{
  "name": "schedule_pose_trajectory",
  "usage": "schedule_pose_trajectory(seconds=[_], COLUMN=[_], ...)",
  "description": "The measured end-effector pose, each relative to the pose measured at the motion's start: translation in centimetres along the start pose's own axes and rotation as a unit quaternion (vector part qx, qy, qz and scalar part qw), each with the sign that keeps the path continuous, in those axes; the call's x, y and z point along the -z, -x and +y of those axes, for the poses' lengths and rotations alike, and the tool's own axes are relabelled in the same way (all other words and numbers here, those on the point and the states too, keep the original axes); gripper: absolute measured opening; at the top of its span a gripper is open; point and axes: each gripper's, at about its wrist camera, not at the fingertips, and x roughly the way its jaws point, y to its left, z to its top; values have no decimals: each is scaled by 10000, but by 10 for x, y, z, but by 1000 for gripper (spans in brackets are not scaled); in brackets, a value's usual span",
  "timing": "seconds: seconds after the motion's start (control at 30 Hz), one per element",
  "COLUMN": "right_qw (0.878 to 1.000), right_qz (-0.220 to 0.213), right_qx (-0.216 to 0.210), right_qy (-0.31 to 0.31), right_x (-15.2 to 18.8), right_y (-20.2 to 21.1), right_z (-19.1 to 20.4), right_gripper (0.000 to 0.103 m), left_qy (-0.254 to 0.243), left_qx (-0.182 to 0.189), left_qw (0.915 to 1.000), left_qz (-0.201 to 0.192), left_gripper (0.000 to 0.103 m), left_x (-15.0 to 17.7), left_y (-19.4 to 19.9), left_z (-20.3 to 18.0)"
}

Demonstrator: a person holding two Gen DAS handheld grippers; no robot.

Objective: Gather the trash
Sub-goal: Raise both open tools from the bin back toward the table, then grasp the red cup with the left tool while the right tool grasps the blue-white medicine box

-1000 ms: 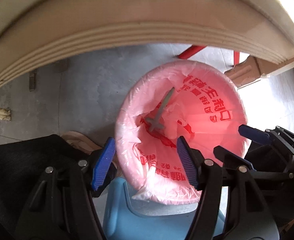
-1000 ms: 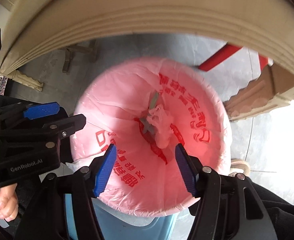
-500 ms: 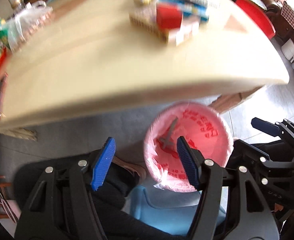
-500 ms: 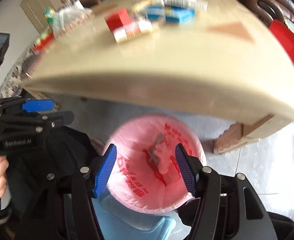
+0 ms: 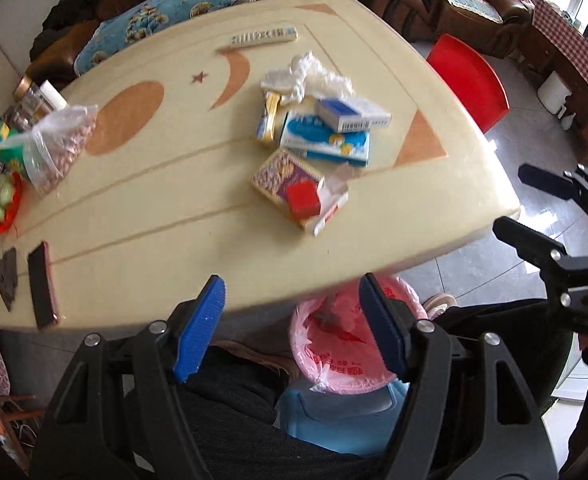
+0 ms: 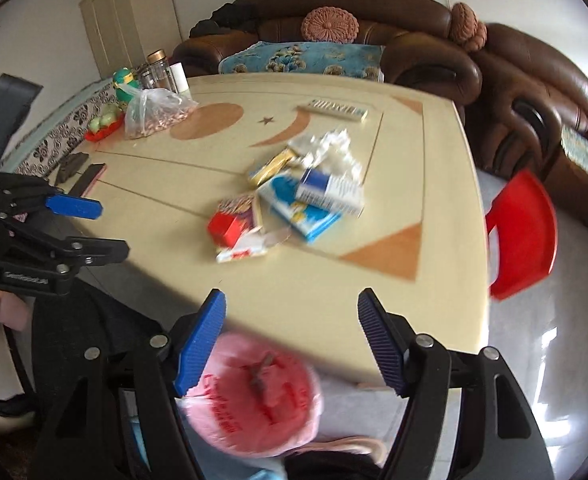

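Observation:
A pile of trash lies mid-table: a red box [image 5: 302, 200] [image 6: 225, 229], blue and white cartons [image 5: 328, 140] [image 6: 308, 204], a patterned packet [image 5: 279, 176] and crumpled white plastic [image 5: 314, 76] [image 6: 334, 152]. Below the table's near edge stands a bin with a pink bag [image 5: 346, 352] [image 6: 253, 404], scraps inside it. My left gripper [image 5: 291, 300] [image 6: 101, 228] hovers over the table edge and the bin, its jaws opening with nothing between them. My right gripper [image 6: 291, 312] [image 5: 534, 208] hangs beside it, its jaws also opening and empty.
A cream table [image 5: 153, 216] carries a remote [image 5: 263, 36], a bag of nuts [image 5: 59, 142], jars [image 6: 159, 66] and two dark flat objects [image 5: 41, 284]. A red stool [image 5: 468, 80] [image 6: 522, 232] stands to the right, a brown sofa [image 6: 374, 20] behind. A blue stool [image 5: 334, 420] sits by the bin.
Both grippers rose from just above the pink bin under the table to above the tabletop. The trash pile came into view, the bin shrank below, and both jaws widened a little.

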Motion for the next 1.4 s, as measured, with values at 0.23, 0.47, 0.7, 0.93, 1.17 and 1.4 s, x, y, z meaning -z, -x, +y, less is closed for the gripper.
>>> schedule_pose_trajectory(seconds=[0.23, 0.47, 0.7, 0.93, 1.17, 1.4], right_qw=[9981, 9887, 9815, 9679, 9535, 9381], right_qz=[328, 521, 802, 976, 1002, 1409], right_qx=[-501, -1256, -1492, -1909, -2277, -2422], right_qy=[159, 625, 894, 1309, 1704, 2037], right_x=[-35, -75, -98, -122, -142, -144], right_y=[-18, -39, -71, -95, -117, -156], right_z=[-21, -46, -64, -77, -86, -83], right_gripper=[67, 72, 73, 76, 77, 77], left_qy=[-30, -129, -89, -67, -105, -54], left_qx=[82, 28, -21, -20, -8, -25], left_qw=[9997, 9980, 9958, 9951, 9911, 9877], left_qz=[215, 619, 914, 990, 1324, 1564], left_gripper=[68, 68, 68, 68, 69, 69], left_x=[-29, -46, -68, -87, -91, -95], left_y=[1, -31, -52, -62, -98, -120], left_z=[-2, -5, 2, 9, 6, 10])
